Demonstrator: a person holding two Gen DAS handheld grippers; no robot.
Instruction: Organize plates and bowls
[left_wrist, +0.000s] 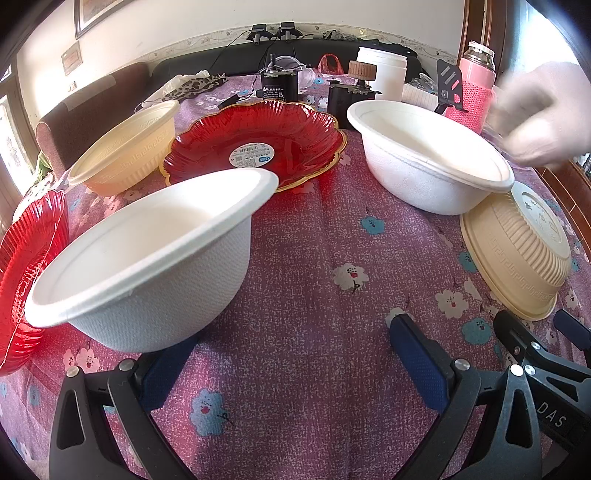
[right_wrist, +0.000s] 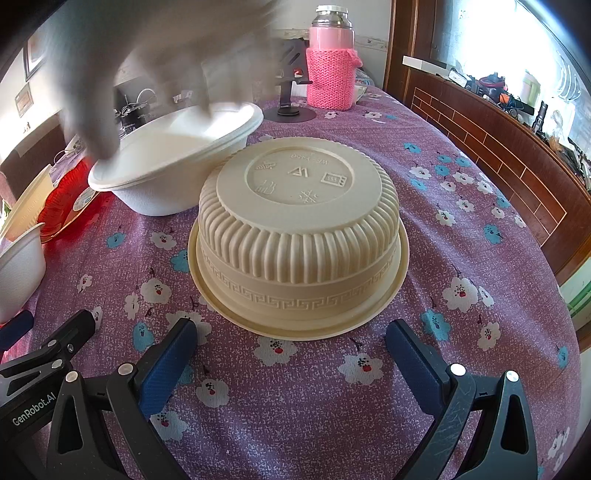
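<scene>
Altogether two white bowls (left_wrist: 147, 258), two cream bowls (right_wrist: 299, 236), two red plates (left_wrist: 255, 144)

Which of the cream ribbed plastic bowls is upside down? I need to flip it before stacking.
The cream ribbed plastic bowl in front of the right gripper: its embossed base faces up. The other cream bowl, beside the red glass plate, sits upright.

A woven floral cloth (right_wrist: 424, 229) covers the tabletop, bearing matt pulp-textured white bowls (left_wrist: 155, 273), a ribbed cream plastic bowl (right_wrist: 299, 236), and a glossy red plate (left_wrist: 255, 144).
</scene>
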